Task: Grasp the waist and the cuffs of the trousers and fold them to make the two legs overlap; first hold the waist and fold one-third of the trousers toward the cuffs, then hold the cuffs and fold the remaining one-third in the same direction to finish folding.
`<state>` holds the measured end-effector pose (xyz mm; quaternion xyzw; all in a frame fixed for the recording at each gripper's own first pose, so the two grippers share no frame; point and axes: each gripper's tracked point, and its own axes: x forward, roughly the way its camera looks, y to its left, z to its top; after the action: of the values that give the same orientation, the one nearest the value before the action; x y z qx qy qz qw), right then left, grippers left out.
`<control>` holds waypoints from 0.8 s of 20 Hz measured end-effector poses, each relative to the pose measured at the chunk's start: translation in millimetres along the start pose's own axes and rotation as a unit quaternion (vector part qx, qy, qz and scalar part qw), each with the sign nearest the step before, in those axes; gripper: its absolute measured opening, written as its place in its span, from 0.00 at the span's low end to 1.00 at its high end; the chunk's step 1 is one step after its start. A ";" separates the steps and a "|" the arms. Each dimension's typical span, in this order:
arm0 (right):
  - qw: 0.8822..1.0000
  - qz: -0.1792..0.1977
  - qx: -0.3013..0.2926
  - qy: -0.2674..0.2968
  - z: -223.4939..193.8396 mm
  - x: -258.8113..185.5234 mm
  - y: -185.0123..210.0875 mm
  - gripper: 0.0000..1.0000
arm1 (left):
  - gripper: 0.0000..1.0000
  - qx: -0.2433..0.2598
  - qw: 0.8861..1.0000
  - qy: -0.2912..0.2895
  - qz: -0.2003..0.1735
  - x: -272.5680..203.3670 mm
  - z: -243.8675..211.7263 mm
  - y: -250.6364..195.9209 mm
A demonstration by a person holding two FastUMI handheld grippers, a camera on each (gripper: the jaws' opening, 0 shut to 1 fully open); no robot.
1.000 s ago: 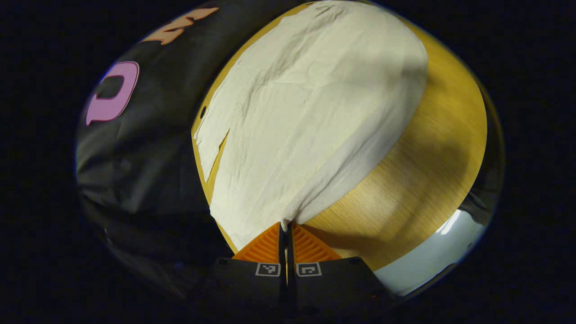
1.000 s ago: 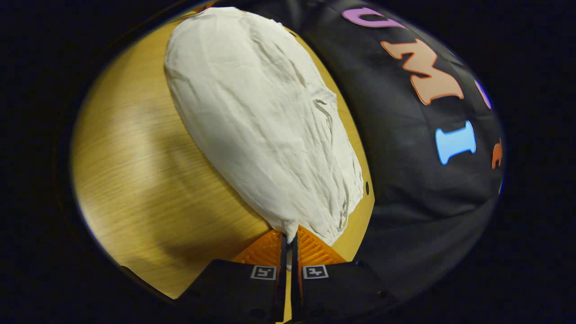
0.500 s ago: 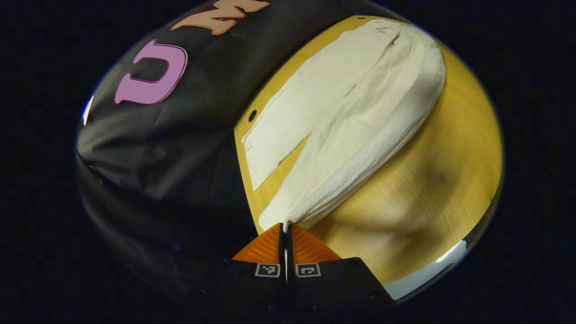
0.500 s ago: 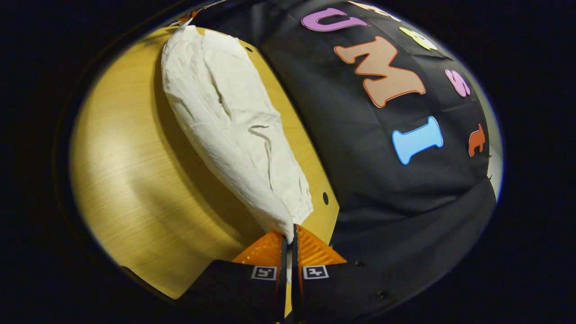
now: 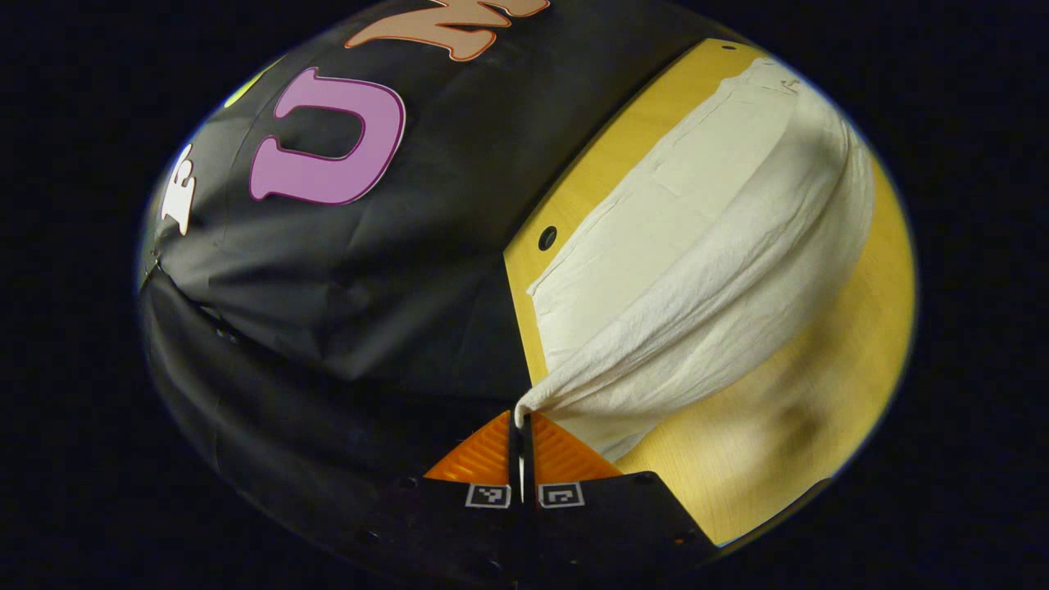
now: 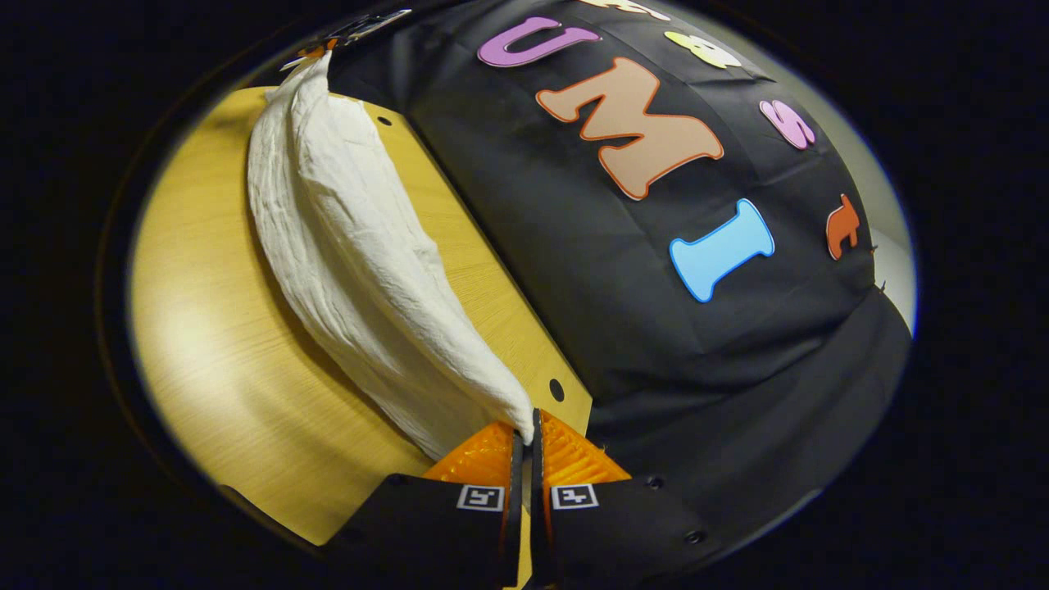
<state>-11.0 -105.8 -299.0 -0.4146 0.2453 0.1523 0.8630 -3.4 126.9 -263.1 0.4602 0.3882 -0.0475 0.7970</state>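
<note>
Cream-white trousers [image 5: 697,279] lie on a wooden table [image 5: 819,426], one leg lifted and rolling over the other leg, which rests flat by the table's far edge. My left gripper [image 5: 519,416] is shut on a bunched corner of the lifted cloth, near the table corner. In the right gripper view the trousers [image 6: 352,254] hang as a raised, draped ridge across the table [image 6: 213,360]. My right gripper [image 6: 524,433] is shut on the opposite end of that lifted edge, close to the table's far edge. The other gripper [image 6: 344,33] shows small at the cloth's distant end.
The black cloth wall [image 5: 344,270] hangs right behind the table's far edge [image 6: 524,328]. Small round holes sit near the table's corners [image 5: 547,238] [image 6: 556,385]. Bare wood stretches on the near side of the trousers [image 6: 205,328].
Both grippers have carried the held trouser edge up and toward the far side of the table. The flat spread cloth has turned into a raised fold rolling over the other leg.
</note>
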 end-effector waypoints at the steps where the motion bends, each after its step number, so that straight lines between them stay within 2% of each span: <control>1: 1.000 -0.007 0.008 0.002 4.3 4.8 -6.9 0.07 | 0.00 -0.009 1.000 -0.007 -0.002 6.6 8.5 2.9; 3: 1.000 -0.024 0.004 0.008 14.7 17.4 -17.3 0.07 | 0.00 -0.017 0.999 -0.028 -0.004 23.5 25.8 9.6; 4: 0.999 -0.033 -0.001 0.010 19.5 21.2 -21.8 0.04 | 0.00 -0.010 0.999 -0.035 -0.004 31.0 33.9 13.6; 5: 0.999 -0.038 -0.001 0.011 25.1 27.6 -24.2 0.07 | 0.00 0.002 0.999 -0.046 -0.002 39.3 42.8 16.7; 7: 0.999 -0.040 0.000 0.020 30.9 41.5 -25.1 0.07 | 0.00 0.016 0.998 -0.062 -0.005 58.5 56.0 17.4; 10: 0.999 -0.041 -0.005 0.034 34.0 61.8 -21.7 0.07 | 0.00 -0.032 0.997 -0.057 -0.029 87.7 60.2 7.5; 11: 0.998 -0.040 -0.010 0.038 32.7 67.7 -20.0 0.10 | 0.00 -0.041 0.997 -0.053 -0.033 91.2 58.8 9.5; 12: 0.998 -0.040 -0.013 0.040 33.5 74.2 -19.1 0.05 | 0.00 -0.048 0.997 -0.054 -0.037 95.4 61.5 10.4; 16: 0.998 -0.046 -0.014 0.050 39.6 100.6 -18.6 0.07 | 0.00 -0.074 0.994 -0.060 -0.048 122.7 83.3 9.2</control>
<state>93.2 -79.9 -321.2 -0.4443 0.2666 0.0955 0.8500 133.7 102.6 -315.0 0.3769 0.3639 -0.0847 0.8475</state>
